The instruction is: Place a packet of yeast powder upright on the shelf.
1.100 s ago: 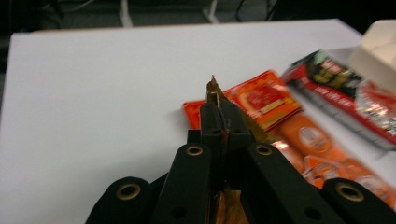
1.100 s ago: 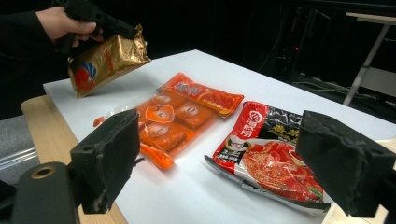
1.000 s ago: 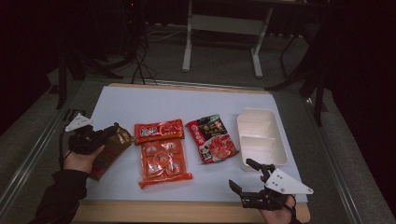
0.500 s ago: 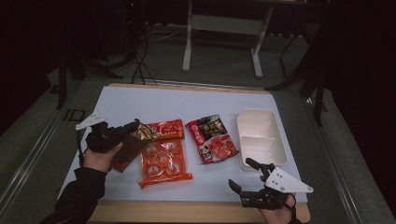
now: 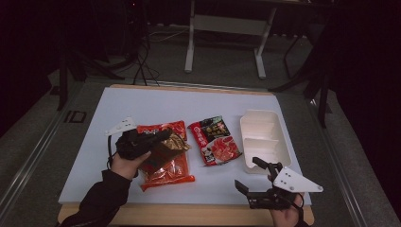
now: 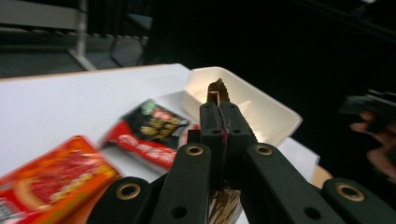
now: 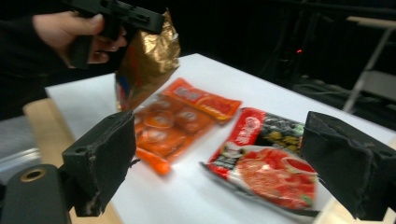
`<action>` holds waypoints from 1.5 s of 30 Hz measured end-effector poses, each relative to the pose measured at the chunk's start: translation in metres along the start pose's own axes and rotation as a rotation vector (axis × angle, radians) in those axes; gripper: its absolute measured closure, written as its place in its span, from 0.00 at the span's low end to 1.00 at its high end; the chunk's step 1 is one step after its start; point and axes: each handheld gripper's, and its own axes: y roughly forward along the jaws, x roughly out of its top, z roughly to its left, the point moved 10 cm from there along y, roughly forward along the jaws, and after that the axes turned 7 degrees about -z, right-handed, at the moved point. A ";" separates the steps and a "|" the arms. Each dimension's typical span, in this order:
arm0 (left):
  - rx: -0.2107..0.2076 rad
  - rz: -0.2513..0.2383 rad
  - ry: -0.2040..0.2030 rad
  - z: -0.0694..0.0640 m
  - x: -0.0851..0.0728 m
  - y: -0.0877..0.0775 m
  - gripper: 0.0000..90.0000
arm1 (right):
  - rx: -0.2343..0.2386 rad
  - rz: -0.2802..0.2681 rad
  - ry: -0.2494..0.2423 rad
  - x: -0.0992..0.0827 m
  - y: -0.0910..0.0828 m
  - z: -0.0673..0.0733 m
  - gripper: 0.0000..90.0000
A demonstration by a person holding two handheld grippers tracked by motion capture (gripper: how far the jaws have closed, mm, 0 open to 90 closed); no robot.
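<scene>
On the white worktop (image 5: 142, 101) stands a white two-compartment tray (image 5: 263, 140) with both compartments bare, and to its left lie a black-and-red snack packet (image 5: 215, 140) and an orange-red packet (image 5: 165, 168) flat on the surface. The left tongs (image 5: 158, 138) are pressed together on the upper edge of a gold-brown foil bag (image 5: 165, 150) – the bag hangs from them above the orange-red packet, lifted off the surface. The right tongs (image 5: 253, 176) hover near the front edge of the worktop, just in front of the tray – their jaws stand wide apart, with nothing between them.
</scene>
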 end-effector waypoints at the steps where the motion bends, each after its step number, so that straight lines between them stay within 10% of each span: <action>1: -0.016 -0.004 -0.008 -0.004 0.000 0.003 1.00 | -0.008 -0.003 -0.011 0.001 0.000 -0.002 0.12; 10: -0.120 -0.031 -0.027 -0.029 -0.002 0.025 1.00 | -0.007 0.082 0.034 0.003 0.008 -0.005 0.12; 30: -0.285 -0.130 -0.062 -0.077 0.002 0.066 1.00 | 0.040 0.080 0.091 0.029 0.037 -0.007 0.22; 45: -0.354 -0.213 -0.094 -0.091 0.010 0.069 1.00 | 0.096 0.101 0.101 0.032 0.042 -0.010 0.58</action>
